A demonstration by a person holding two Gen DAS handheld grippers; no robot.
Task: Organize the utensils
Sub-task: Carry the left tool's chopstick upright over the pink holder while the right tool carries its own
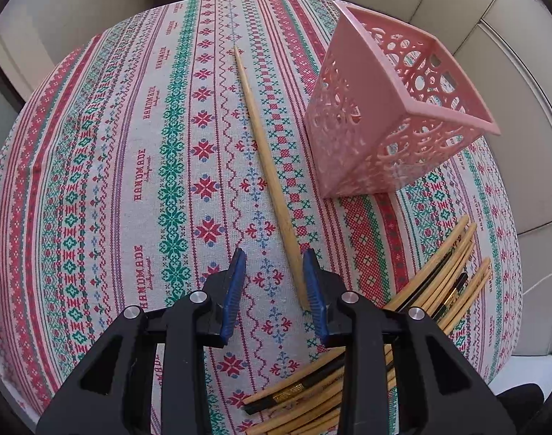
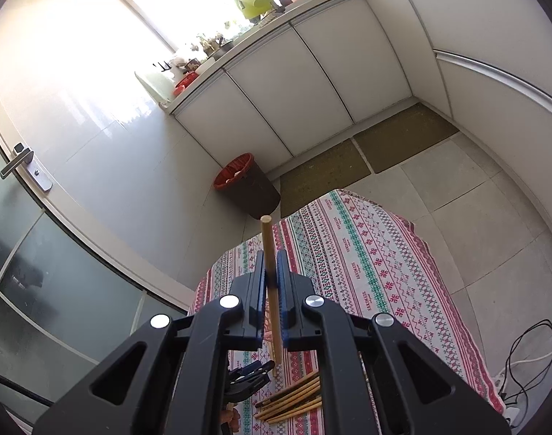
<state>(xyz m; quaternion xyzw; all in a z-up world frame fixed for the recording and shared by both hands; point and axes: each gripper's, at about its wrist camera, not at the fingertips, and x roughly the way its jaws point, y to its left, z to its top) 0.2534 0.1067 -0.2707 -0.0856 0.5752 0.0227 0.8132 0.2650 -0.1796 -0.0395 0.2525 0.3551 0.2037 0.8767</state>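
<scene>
kitchen floor tiles and white cabinets (image 2: 312,83) ring a small table under a patterned cloth (image 1: 131,181), with a bin (image 2: 247,185) by the wall.

on the cloth a pink basket (image 1: 391,123) stands to the right, upright though the lens tilts it, and it looks empty from this angle. a loose chopstick (image 1: 265,166) lies just left of the basket, running away from the camera. a pile (image 1: 439,282) of more chopsticks sits at the near right edge, partly under the tool.

the left gripper (image 1: 274,282) hovers low over the near end of the loose chopstick with its fingers apart. the stick's thick end lies close against the inner face of the right-hand finger, not yet pinched; whether it touches i cannot tell.

the right gripper (image 2: 271,279) is raised well above the table, its fingers clamped on a stick (image 2: 270,290) that stands roughly upright between them, one end poking up past the tips and the other hanging below.

my read: sorting is early, with most sticks still in the pile. two moves are in hand. the right needs to swing over the basket, line the stick's lower end with the opening and let go. the left needs to centre on its chopstick, close, then lift without dragging the cloth.
</scene>
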